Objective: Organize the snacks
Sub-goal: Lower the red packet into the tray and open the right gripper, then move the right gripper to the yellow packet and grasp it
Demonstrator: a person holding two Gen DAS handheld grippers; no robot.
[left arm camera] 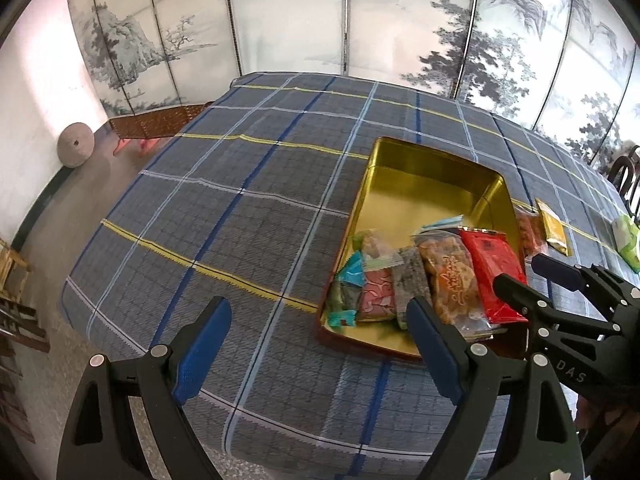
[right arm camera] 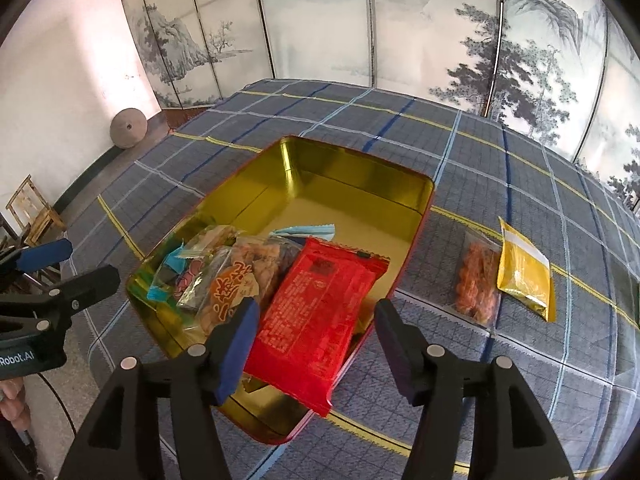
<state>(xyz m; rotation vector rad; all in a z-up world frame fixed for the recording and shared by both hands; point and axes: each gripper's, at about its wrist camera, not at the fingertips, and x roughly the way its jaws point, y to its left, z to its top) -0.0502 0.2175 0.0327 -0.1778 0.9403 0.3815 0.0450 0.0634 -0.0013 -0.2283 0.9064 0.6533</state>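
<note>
Right gripper (right arm camera: 314,346): jaws parted, nothing pinched; the red packet (right arm camera: 316,320) lies loose between them, pads clear of it.
Left gripper (left arm camera: 320,344): spread wide over bare checked tablecloth (left arm camera: 224,184), gripping nothing, at 9 o'clock of the tin.
Gold tin (right arm camera: 360,176): open, far half bare, snacks heaped at its 6 o'clock end.
Red packet: tilted, its near corner poking over the tin's near rim.
Peanut bag (right arm camera: 236,280): in the tin, touching the red packet at its 9 o'clock.
Orange snack bag (right arm camera: 478,284): on the cloth, 3 o'clock of the tin.
Yellow sachet (right arm camera: 524,268): just beside the orange bag, further toward 3 o'clock.
</note>
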